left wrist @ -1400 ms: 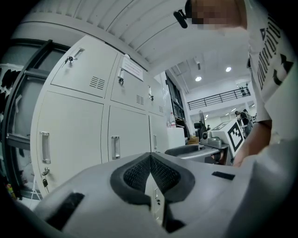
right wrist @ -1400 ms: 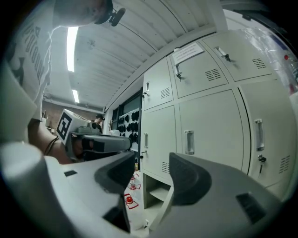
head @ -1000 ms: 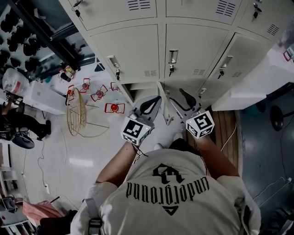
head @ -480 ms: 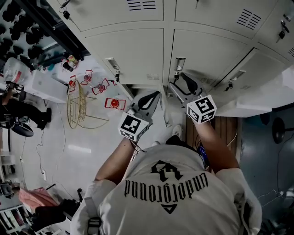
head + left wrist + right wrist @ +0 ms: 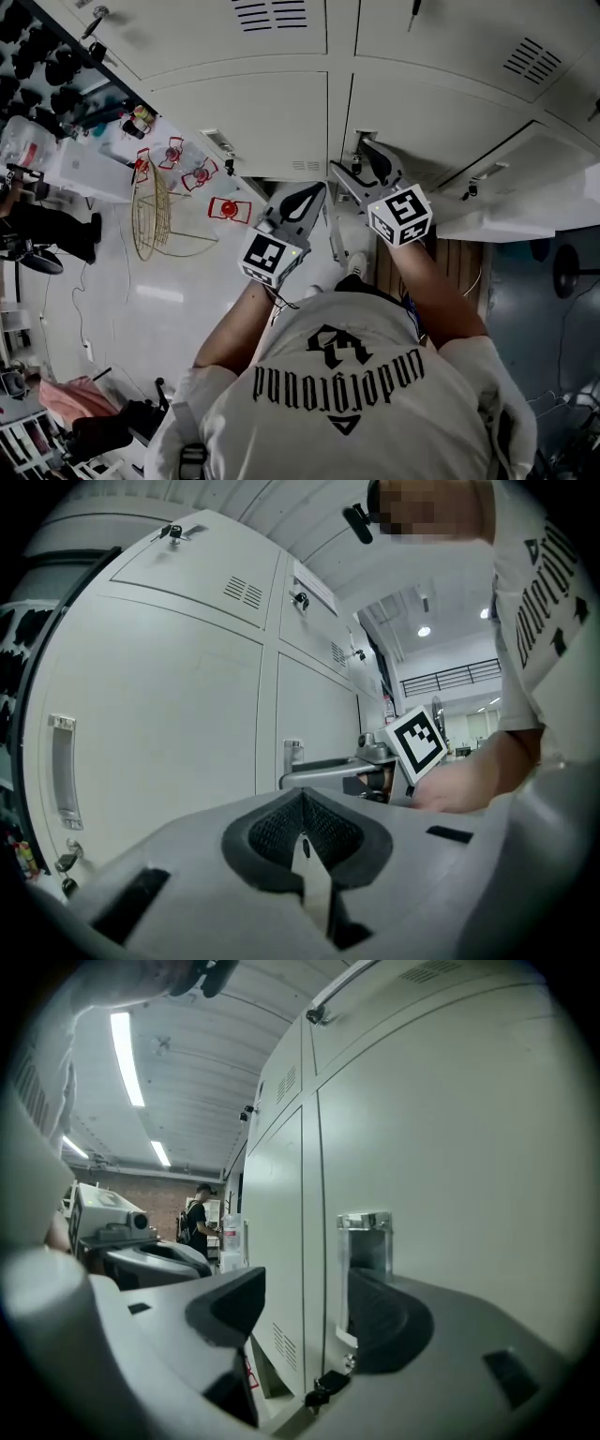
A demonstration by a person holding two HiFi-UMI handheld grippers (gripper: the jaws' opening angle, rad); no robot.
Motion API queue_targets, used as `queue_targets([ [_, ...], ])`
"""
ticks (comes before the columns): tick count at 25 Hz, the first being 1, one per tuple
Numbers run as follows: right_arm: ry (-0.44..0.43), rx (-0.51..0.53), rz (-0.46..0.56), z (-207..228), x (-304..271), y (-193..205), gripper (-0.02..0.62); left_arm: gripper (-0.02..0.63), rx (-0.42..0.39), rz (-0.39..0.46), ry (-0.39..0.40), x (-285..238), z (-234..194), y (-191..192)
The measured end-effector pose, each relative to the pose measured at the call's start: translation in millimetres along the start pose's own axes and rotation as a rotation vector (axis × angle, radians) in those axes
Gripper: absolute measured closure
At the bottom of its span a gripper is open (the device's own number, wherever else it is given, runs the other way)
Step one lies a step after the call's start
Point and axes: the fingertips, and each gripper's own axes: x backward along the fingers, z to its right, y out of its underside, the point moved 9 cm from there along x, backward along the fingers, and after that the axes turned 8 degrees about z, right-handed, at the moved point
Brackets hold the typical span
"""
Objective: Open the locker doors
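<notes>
Pale grey locker doors (image 5: 253, 112) fill the top of the head view. The middle door (image 5: 422, 103) has a metal recessed handle (image 5: 360, 140) with a key below it (image 5: 323, 1393). My right gripper (image 5: 354, 157) is level and close to that handle (image 5: 364, 1239). It is open; its jaws have just been opening, and nothing is between the pads. My left gripper (image 5: 314, 190) is shut and empty, lower left of the right one, in front of the left door (image 5: 159, 724). That door's handle (image 5: 62, 772) lies far to its left.
A locker door at the right (image 5: 525, 155) looks ajar, with its handle (image 5: 483, 181) facing out. On the floor to the left stand a gold wire frame (image 5: 155, 220) and red stands (image 5: 230, 208). A person (image 5: 197, 1222) stands far down the locker row.
Both grippers have moved up the picture towards the lockers. The right one has come close to the middle door's handle and its jaws stand wider. The left stays shut.
</notes>
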Motion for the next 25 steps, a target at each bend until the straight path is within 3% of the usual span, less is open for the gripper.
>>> queue_targets([
  [10,0.055,-0.004,0.021,-4.4,-4.8,2.0,0.323,0.598,0.038,0.011,-0.027,3.6,-23.9,3.1],
  [21,0.198,0.001,0.021,-46.9,30.0,0.3,0.333,0.598,0.025,0.026,0.091,32.8,-5.9,-3.8],
  [25,0.286,0.003,0.030,-65.4,57.2,-2.4,0.379,0.598,0.026,0.030,0.151,45.4,4.4,-2.5],
])
